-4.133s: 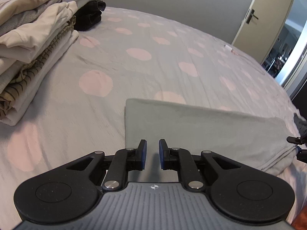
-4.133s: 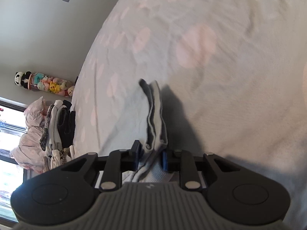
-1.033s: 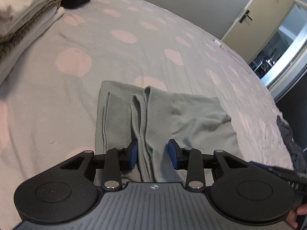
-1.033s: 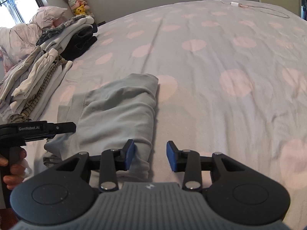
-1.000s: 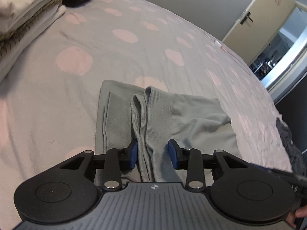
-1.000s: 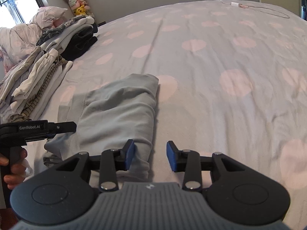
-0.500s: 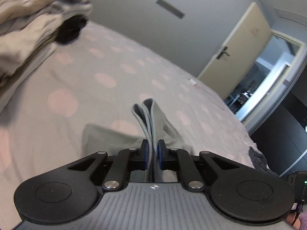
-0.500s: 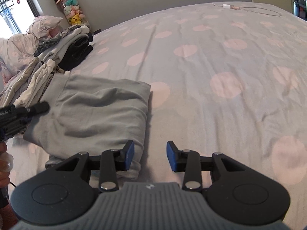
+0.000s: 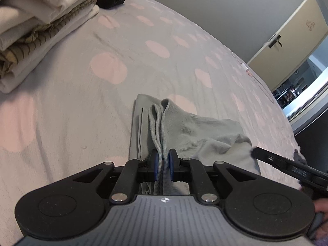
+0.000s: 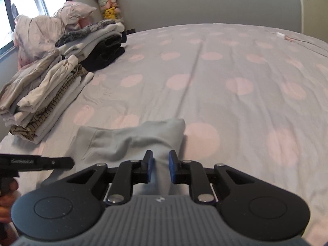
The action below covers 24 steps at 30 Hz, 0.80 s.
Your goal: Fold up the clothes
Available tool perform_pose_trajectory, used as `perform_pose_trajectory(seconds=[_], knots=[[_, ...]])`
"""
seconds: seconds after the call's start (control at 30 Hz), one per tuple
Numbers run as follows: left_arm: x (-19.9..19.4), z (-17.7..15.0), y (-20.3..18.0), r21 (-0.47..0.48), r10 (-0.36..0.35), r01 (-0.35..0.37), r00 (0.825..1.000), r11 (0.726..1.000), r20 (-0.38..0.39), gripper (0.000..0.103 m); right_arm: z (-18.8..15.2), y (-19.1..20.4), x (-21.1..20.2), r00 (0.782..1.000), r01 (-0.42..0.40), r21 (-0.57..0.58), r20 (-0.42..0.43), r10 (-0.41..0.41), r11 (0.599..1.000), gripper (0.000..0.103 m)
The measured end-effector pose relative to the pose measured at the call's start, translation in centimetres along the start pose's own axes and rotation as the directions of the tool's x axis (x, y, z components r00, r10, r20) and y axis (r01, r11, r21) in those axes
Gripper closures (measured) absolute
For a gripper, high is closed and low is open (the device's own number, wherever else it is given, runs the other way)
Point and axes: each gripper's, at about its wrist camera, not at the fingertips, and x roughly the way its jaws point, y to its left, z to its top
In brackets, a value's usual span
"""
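The grey garment (image 9: 196,129) is lying on the dotted bedspread (image 9: 82,102). Its ribbed edge is being clamped by the left gripper (image 9: 163,165). The right gripper (image 10: 160,167) is closing, with cloth between its jaws.

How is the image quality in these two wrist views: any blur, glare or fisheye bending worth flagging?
Left wrist view: sharp, strong fisheye curving the bed, and the doorway is bright. Right wrist view: softer, with slight motion blur; the window is blown out and the grey garment looks smeared.
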Motion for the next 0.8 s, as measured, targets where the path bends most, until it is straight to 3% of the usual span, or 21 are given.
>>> perform_pose_trajectory(seconds=[0.2,0.3,0.4,0.5,0.67,0.8], knots=[[0.6,0.1,0.7,-0.04,-0.025,0.025,1.0,0.999,-0.019,0.087,0.7,-1.5,4.5,0.996,0.053,-0.018,-0.071,-0.054,0.998,0.084],[1.0,0.2,0.8,-0.038,-0.025,0.024,0.999,0.999,-0.026,0.087,0.9,-2.4,5.6,0.995,0.065,0.001,-0.076,-0.065,0.998,0.072],[1.0,0.2,0.9,-0.042,-0.027,0.026,0.999,0.999,-0.027,0.087,1.5,-2.9,5.6,0.995,0.056,0.055,-0.083,-0.051,0.997,0.072],[0.9,0.2,0.7,-0.043,-0.024,0.023,0.999,0.999,-0.025,0.087,1.6,-2.3,3.6,0.997,0.041,0.043,-0.07,-0.038,0.998,0.083],[0.9,0.0,0.4,-0.031,-0.01,0.009,1.0,0.999,-0.023,0.087,-0.3,-0.7,-2.0,1.0,0.005,0.008,-0.015,-0.005,1.0,0.086],[0.8,-0.1,0.2,-0.023,-0.002,0.001,1.0,1.0,-0.021,0.087,-2.5,0.9,-4.3,0.999,-0.032,0.001,-0.02,0.032,0.999,0.09]])
